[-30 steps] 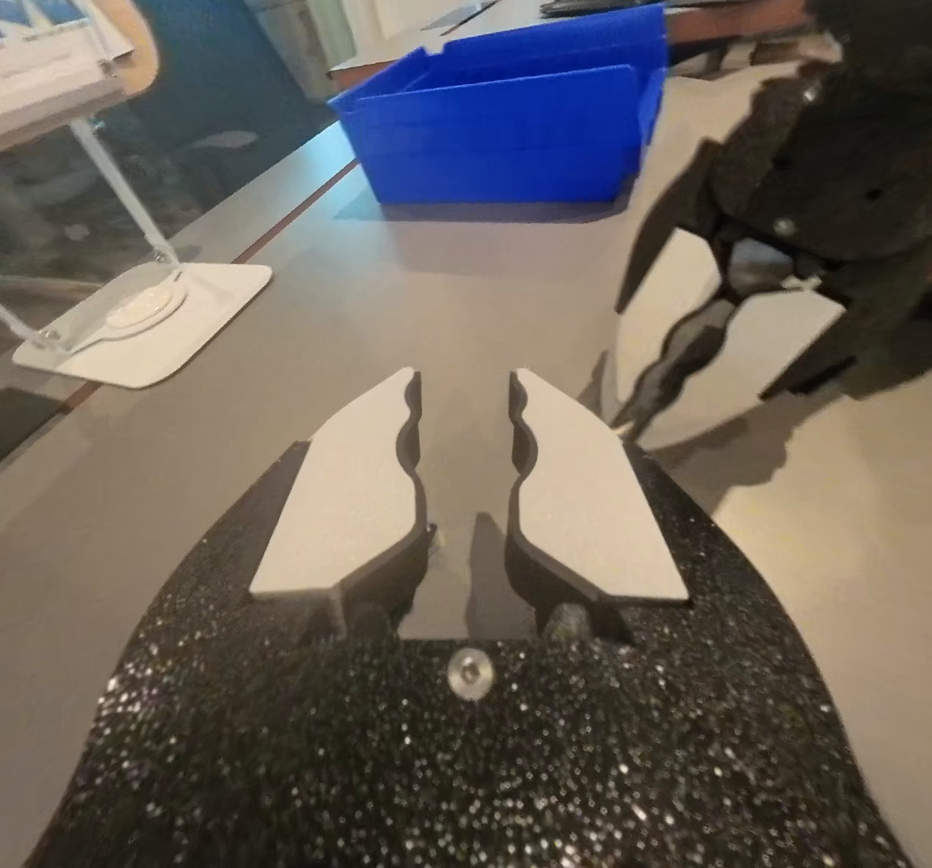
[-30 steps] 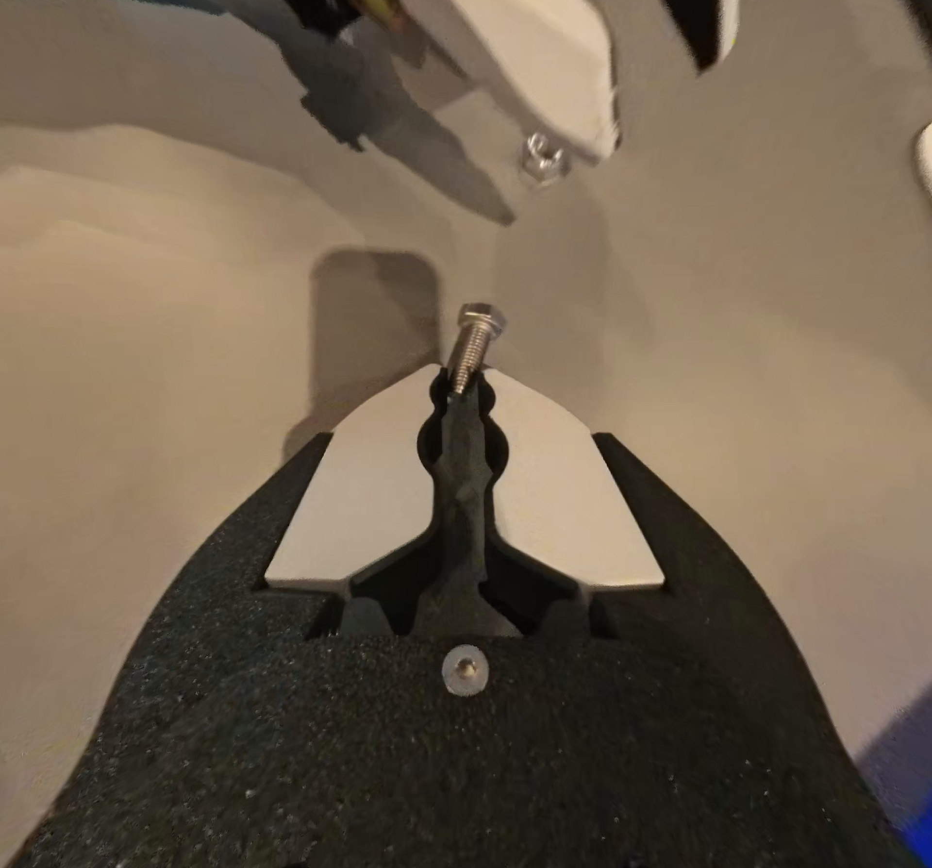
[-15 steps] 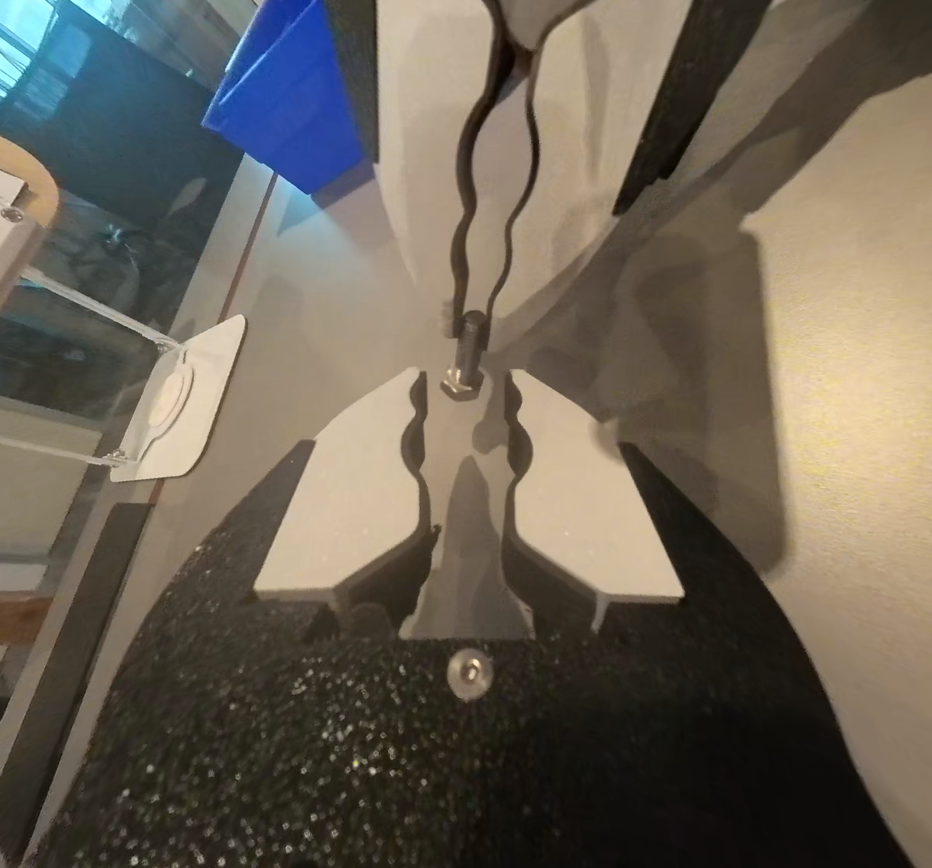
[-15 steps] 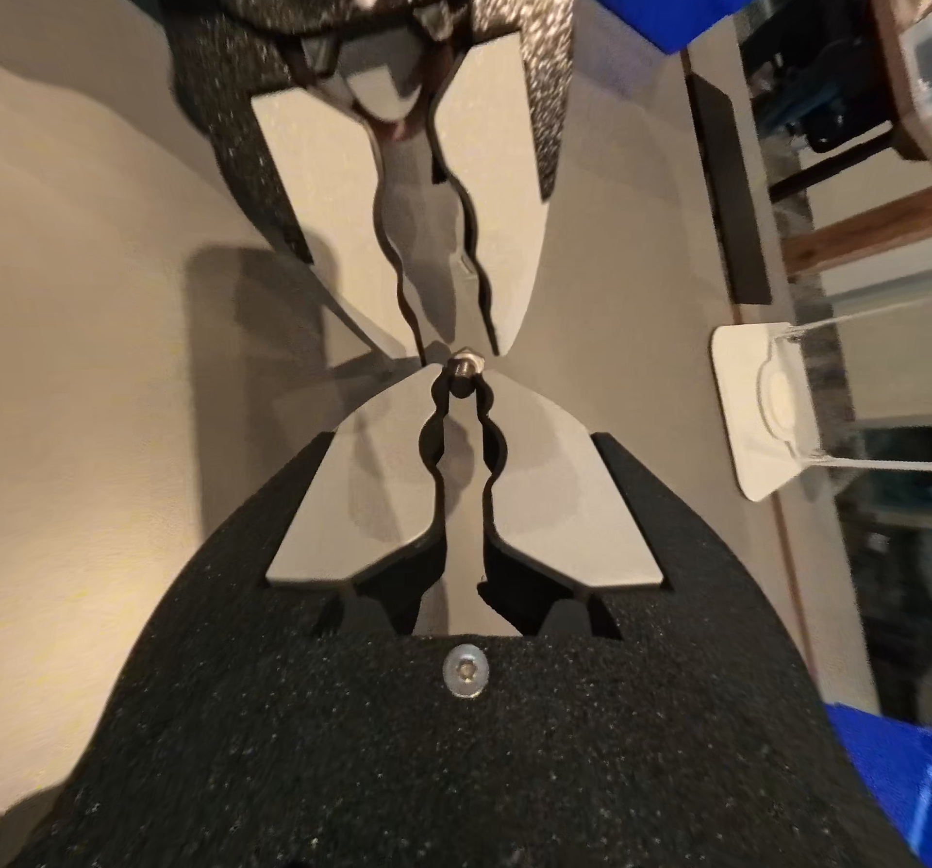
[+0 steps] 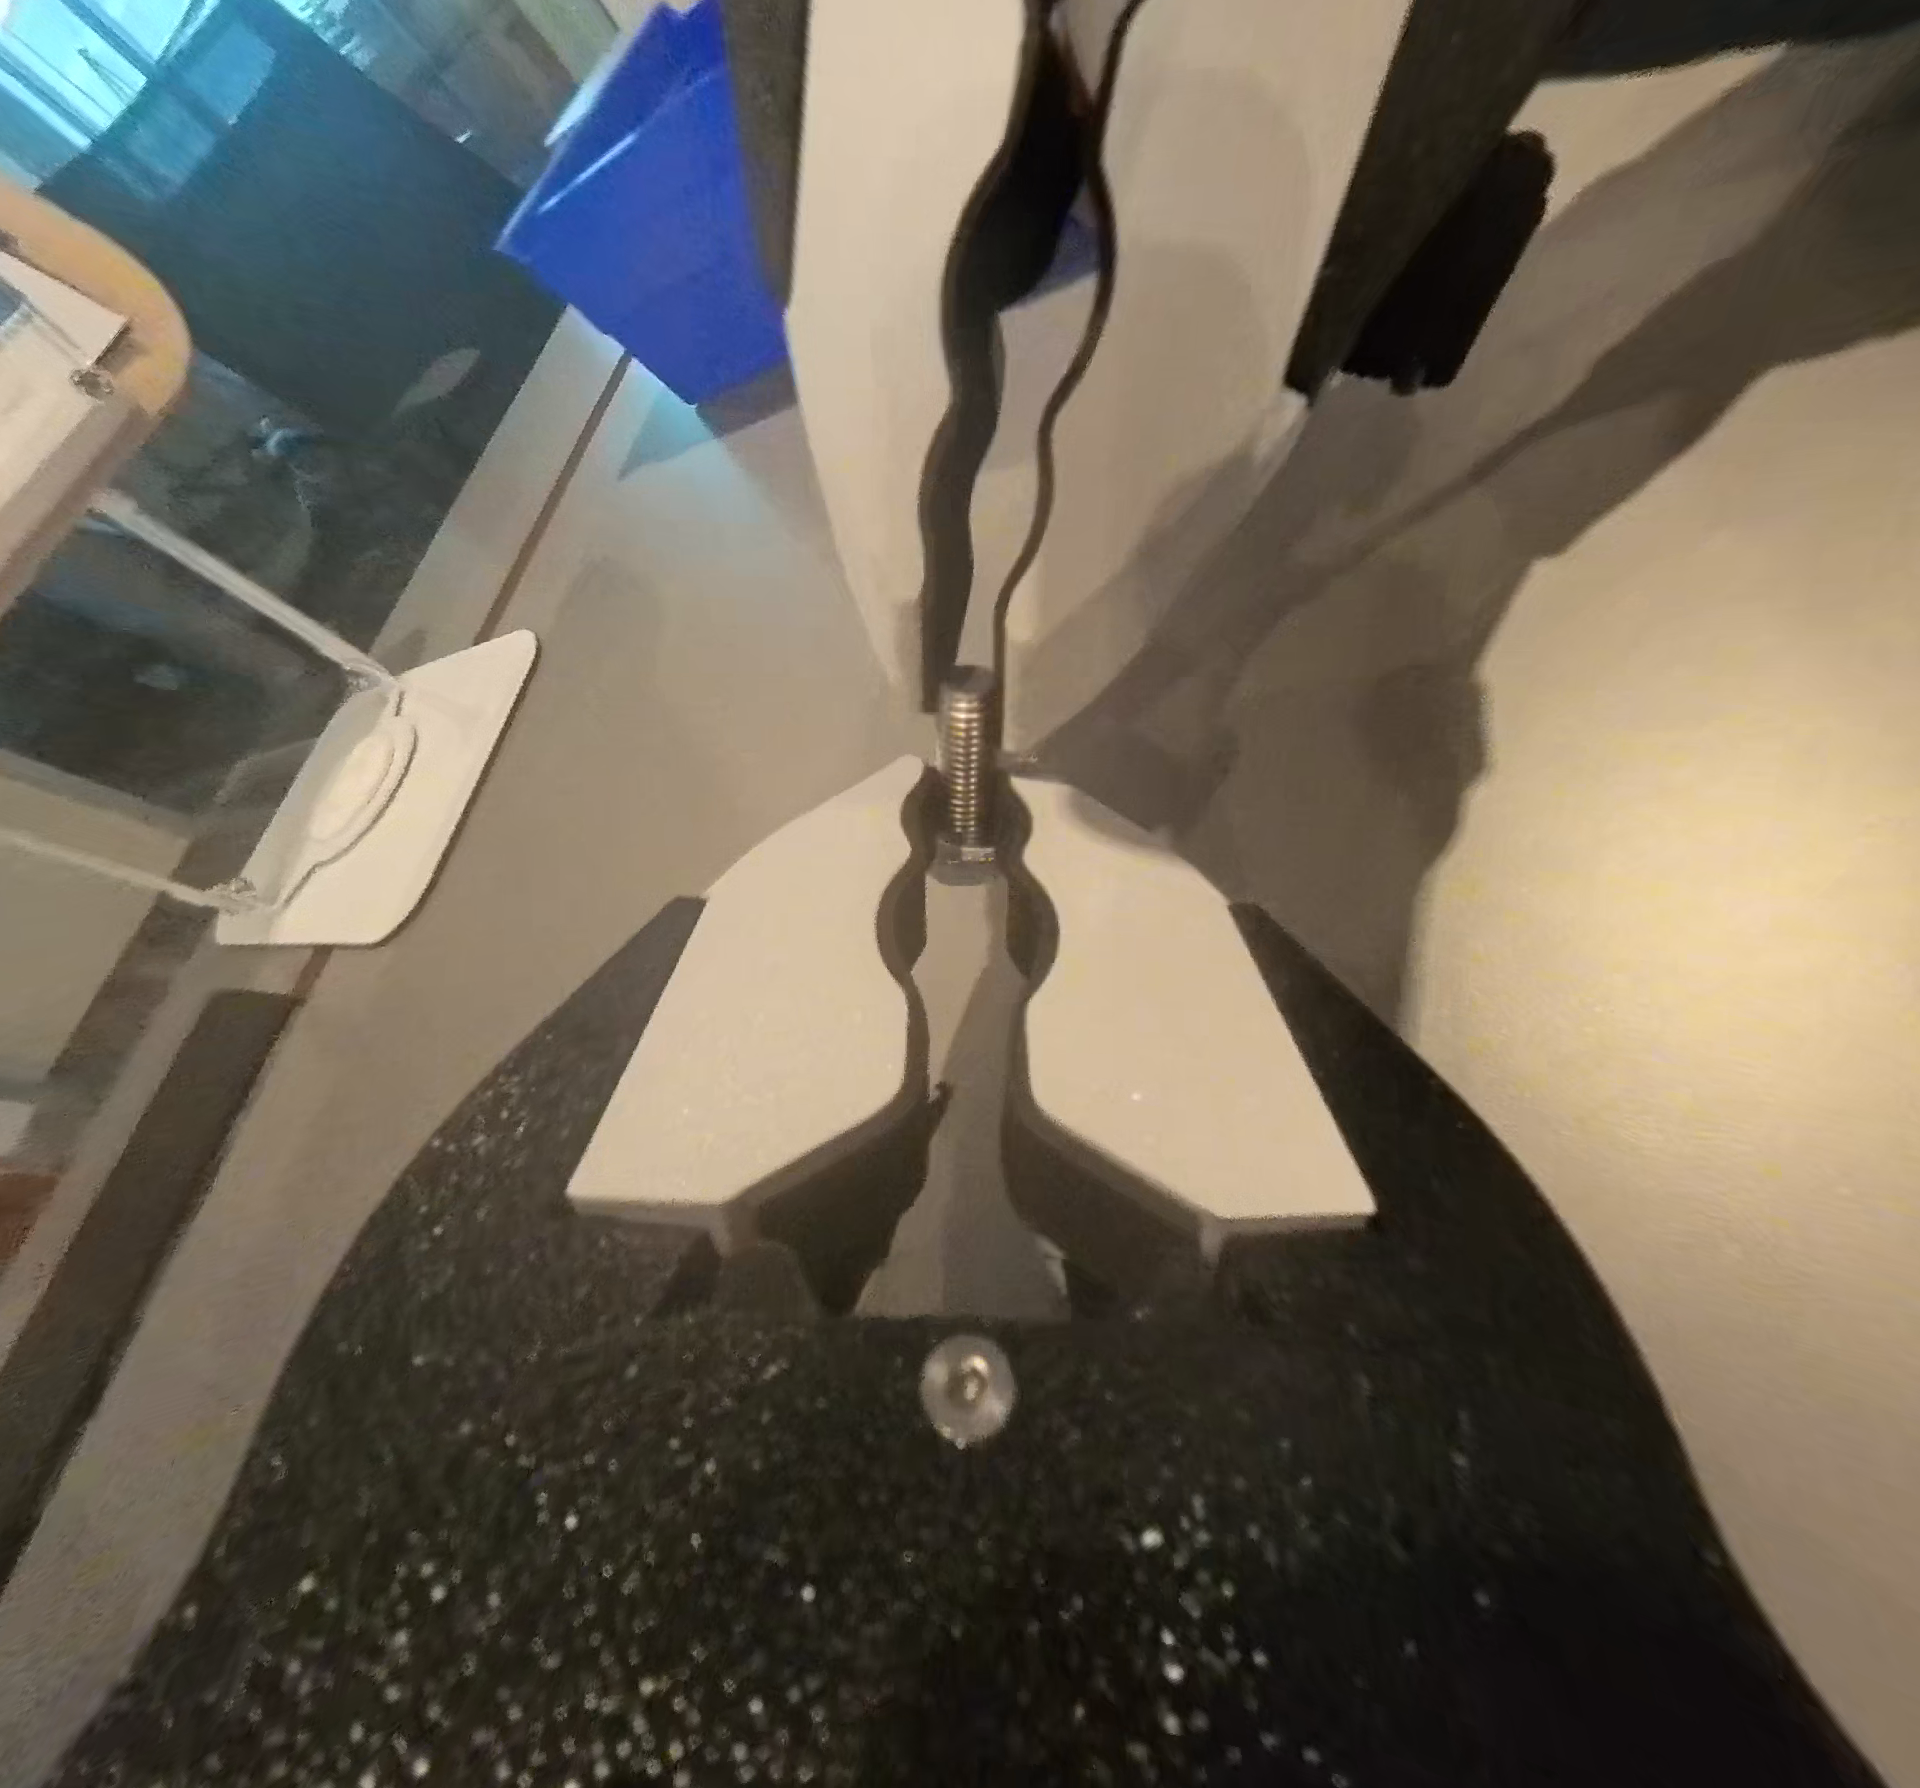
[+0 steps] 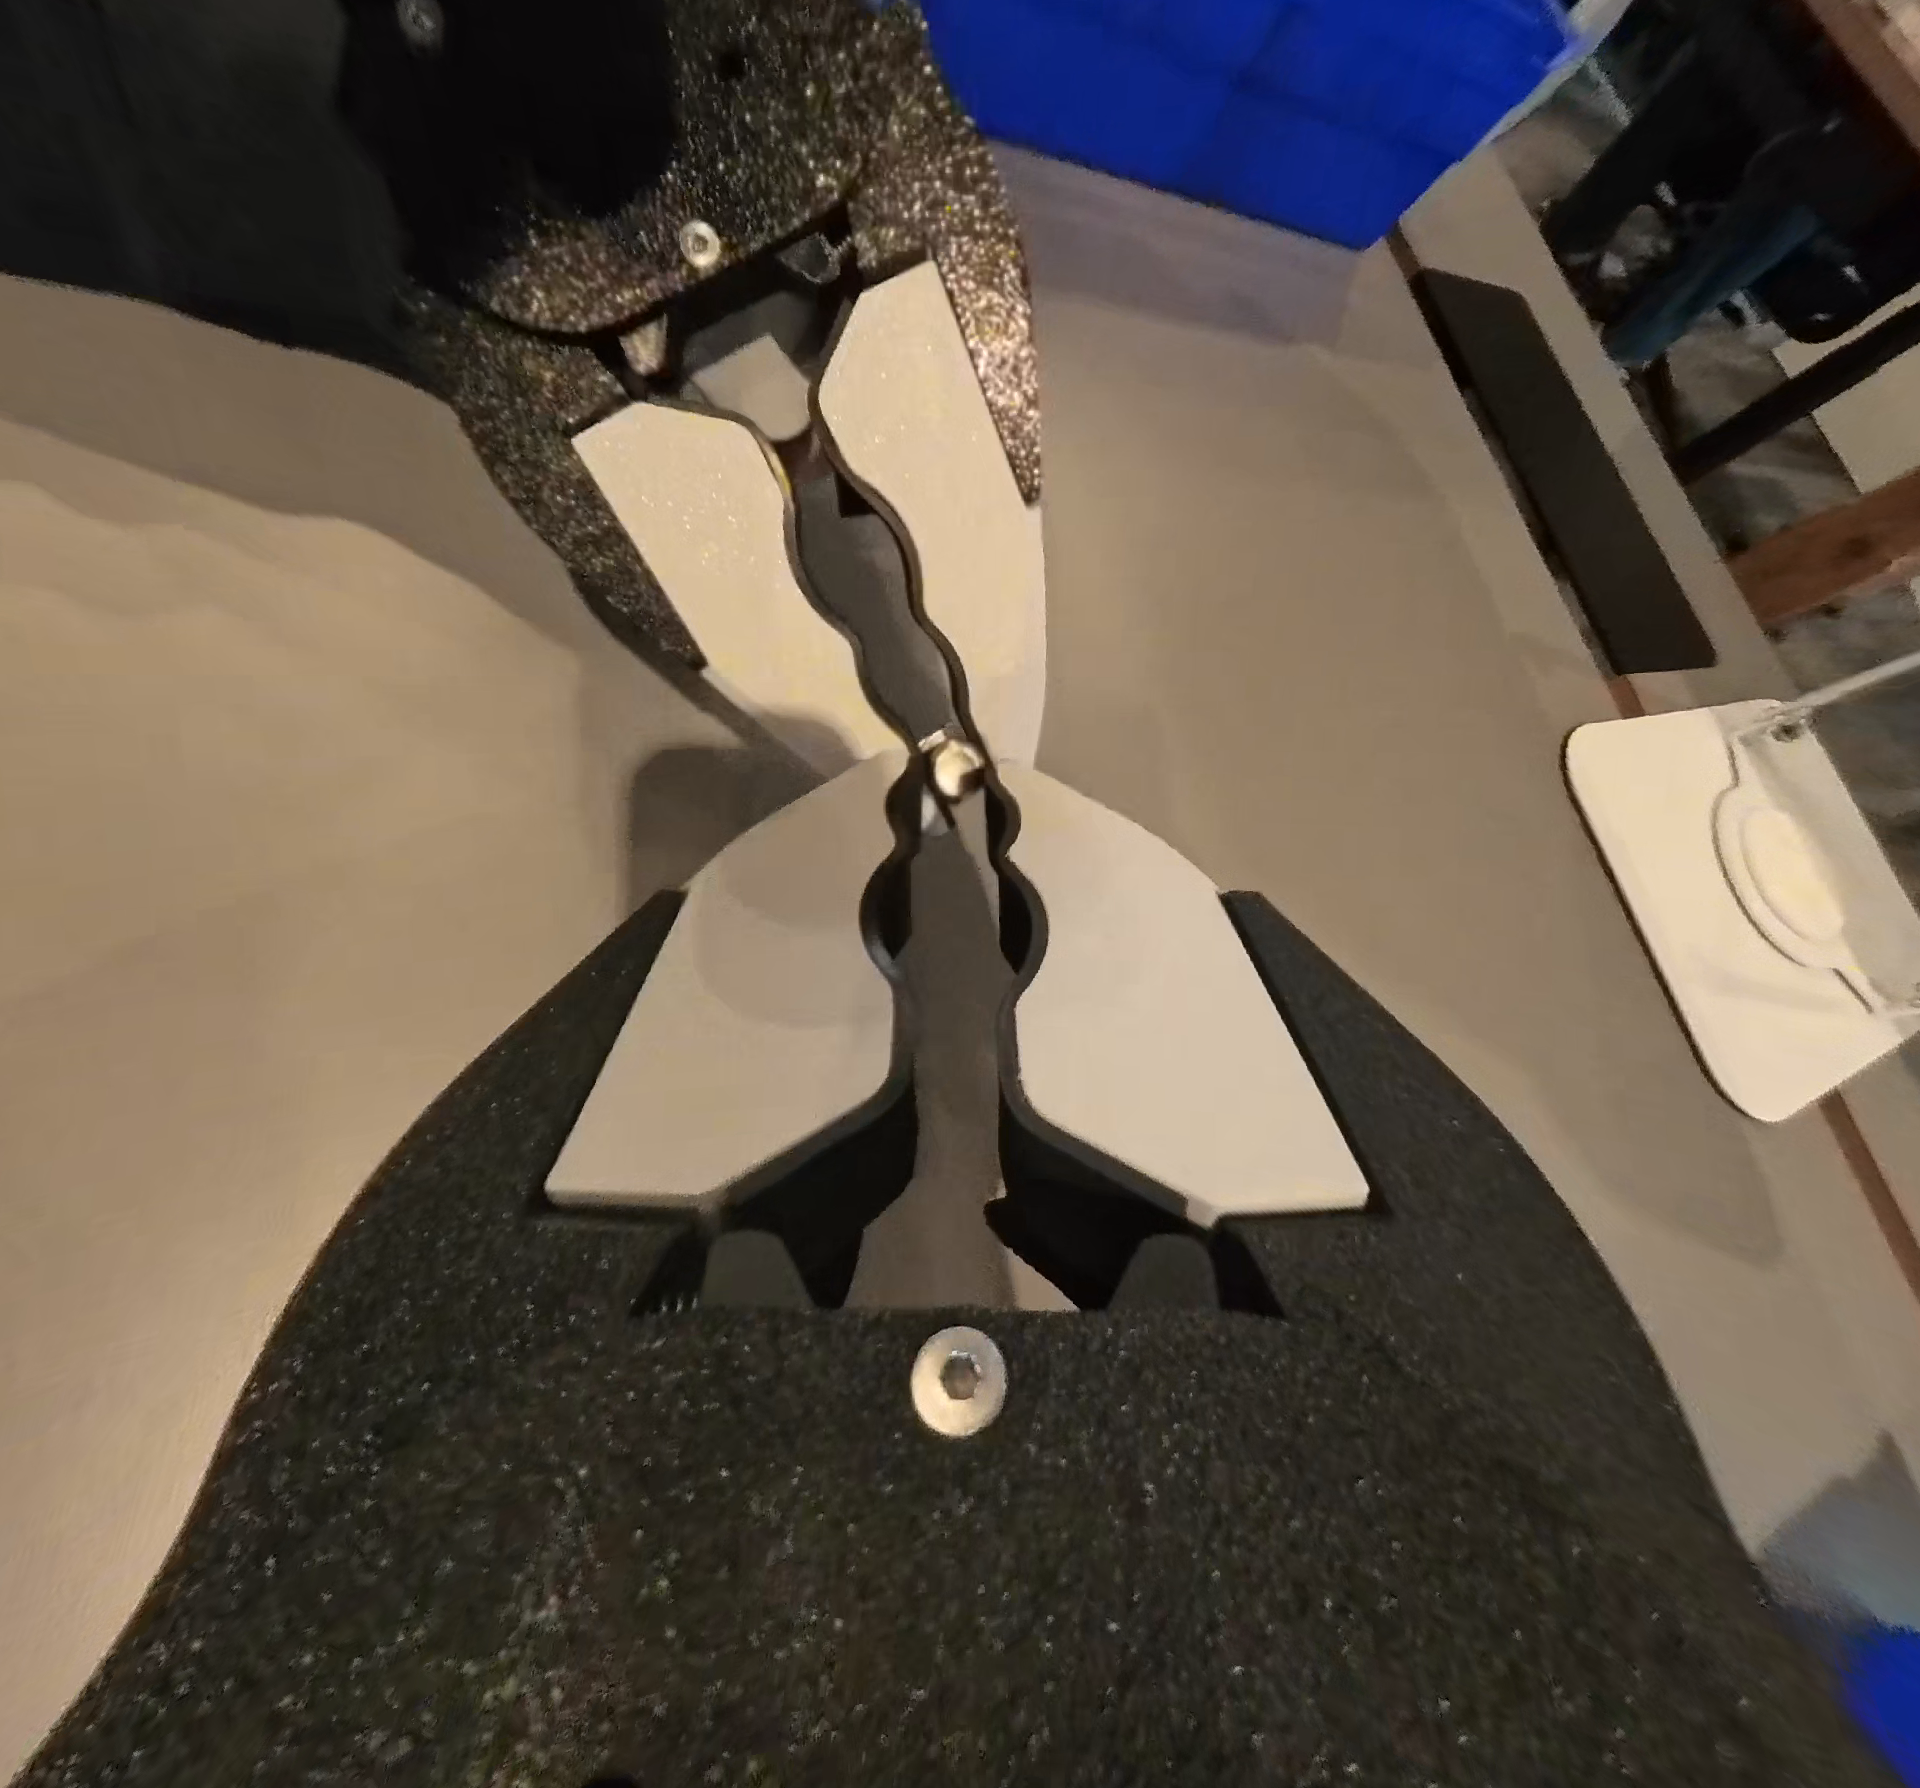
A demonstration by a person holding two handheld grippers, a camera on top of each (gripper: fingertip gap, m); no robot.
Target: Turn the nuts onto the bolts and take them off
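Observation:
A small steel bolt (image 5: pixel 961 772) is held in the air between my two grippers, which face each other tip to tip above the grey table (image 5: pixel 1662 907). My left gripper (image 5: pixel 966 782) is shut on the bolt's head. My right gripper (image 6: pixel 948 798) is shut on its threaded end. In the right wrist view the bolt (image 6: pixel 954 770) shows as a small bright spot between both sets of fingertips. The right gripper (image 5: pixel 961 689) comes down from the top of the left wrist view. The left gripper (image 6: pixel 940 736) comes in from the top of the right wrist view. No nut shows in either view.
Blue plastic bins (image 6: pixel 1195 24) stand at the back of the table and also show in the left wrist view (image 5: pixel 665 284). A white stand base with a clear panel (image 6: pixel 1745 907) sits at the table edge, with a black strip (image 6: pixel 1558 471) near it. Left and right tips are no more than a few centimetres apart.
My left gripper swung in to face the right one, took the bolt's head between its open fingers, then shut on it. The right gripper has kept hold of the bolt throughout.

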